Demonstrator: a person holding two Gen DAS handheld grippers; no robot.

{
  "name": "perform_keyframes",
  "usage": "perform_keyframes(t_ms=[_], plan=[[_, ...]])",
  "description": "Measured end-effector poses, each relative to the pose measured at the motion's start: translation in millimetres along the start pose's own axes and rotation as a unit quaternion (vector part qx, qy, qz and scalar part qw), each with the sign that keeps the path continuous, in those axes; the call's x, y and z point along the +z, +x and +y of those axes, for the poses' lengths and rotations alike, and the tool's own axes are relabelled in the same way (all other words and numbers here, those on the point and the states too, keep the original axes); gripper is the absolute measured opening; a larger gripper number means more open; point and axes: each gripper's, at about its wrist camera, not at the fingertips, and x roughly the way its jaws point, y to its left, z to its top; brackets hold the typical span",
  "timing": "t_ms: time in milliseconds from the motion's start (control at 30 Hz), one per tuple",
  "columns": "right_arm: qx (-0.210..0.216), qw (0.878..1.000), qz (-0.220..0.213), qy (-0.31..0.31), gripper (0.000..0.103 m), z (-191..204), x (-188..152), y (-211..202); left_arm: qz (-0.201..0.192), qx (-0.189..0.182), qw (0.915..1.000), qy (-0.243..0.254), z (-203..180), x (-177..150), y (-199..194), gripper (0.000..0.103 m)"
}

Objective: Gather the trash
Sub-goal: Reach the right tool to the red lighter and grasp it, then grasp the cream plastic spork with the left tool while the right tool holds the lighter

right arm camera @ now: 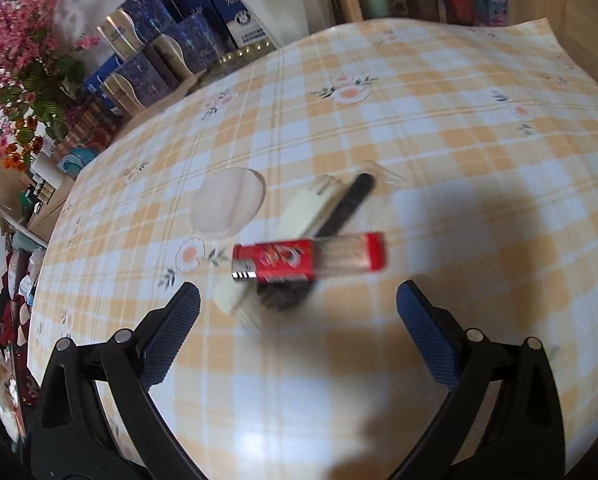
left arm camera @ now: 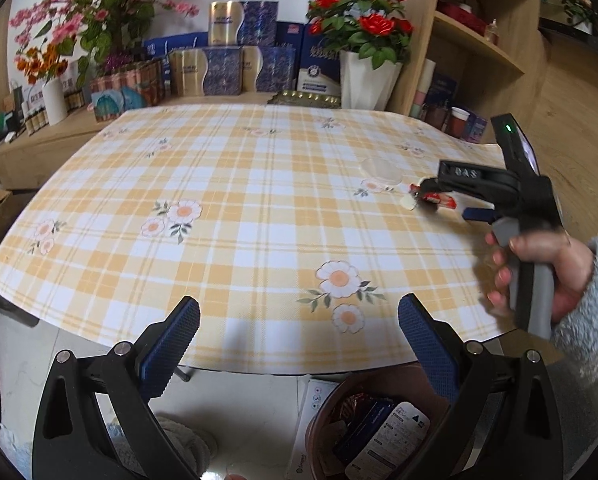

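Note:
A small pile of trash lies on the plaid tablecloth [right arm camera: 439,128]: a red lighter [right arm camera: 277,266], a red-capped clear tube of toothpicks [right arm camera: 351,257], a black stick [right arm camera: 347,204], pale paper scraps [right arm camera: 301,214] and a clear round lid [right arm camera: 227,204]. My right gripper [right arm camera: 299,320] is open just short of the pile, with nothing between its fingers. In the left wrist view a hand holds that right gripper [left arm camera: 443,199] over the red lighter [left arm camera: 439,199] at the table's right side. My left gripper [left arm camera: 299,336] hangs open over the table's near edge, above a brown bin [left arm camera: 319,420] holding wrappers.
Boxes [left arm camera: 223,72], flower vases [left arm camera: 369,80] and bottles line the cabinet behind the table. A wooden shelf unit [left arm camera: 479,40] with cups stands at the back right. A slipper [left arm camera: 187,440] lies on the floor beside the bin.

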Motion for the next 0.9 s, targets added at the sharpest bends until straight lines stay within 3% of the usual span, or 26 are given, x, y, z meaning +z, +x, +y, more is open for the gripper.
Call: perform_keyframes(t_ms=[233,333,467,500,567,700,800,900], plan=[[-0.057,0.998,0.003,-0.033,0.097,14.7,6.7,12.6,0.01,-0.003,0.9999,-0.01,5.6,-1.6,8.4,0.097],[-0.078,0.994,-0.007,-0.07,0.083,17.5,2.4,12.6,0.012,-0.006,0.9998,-0.011,4.0,-1.5,10.2,0.097],[-0.038,0.997,-0.002,-0.074,0.083,9.5,2.8,7.7,0.018,-0.011,0.9996,-0.017,4.2,-1.6,12.6,0.097],[-0.011,0.997,-0.007,-0.07,0.083,4.8,3.2,2.4,0.02,-0.012,0.9996,-0.018,4.6,-1.7,12.9,0.097],[0.008,0.995,-0.043,-0.085,0.083,-2.6,4.0,-12.9,0.022,-0.019,0.9994,-0.019,5.0,-1.3,13.4,0.097],[-0.018,0.984,-0.11,-0.14,0.083,-22.2,7.0,-38.2,0.027,-0.044,0.9987,0.0,-2.0,5.6,18.4,0.097],[-0.052,0.974,-0.141,-0.167,0.083,-46.4,9.3,-49.2,0.039,-0.077,0.9961,0.015,-13.4,20.1,31.0,0.087],[-0.054,0.974,-0.157,-0.153,0.083,-68.5,10.2,-56.4,0.055,-0.127,0.9903,0.016,-28.7,45.0,52.0,0.081]])
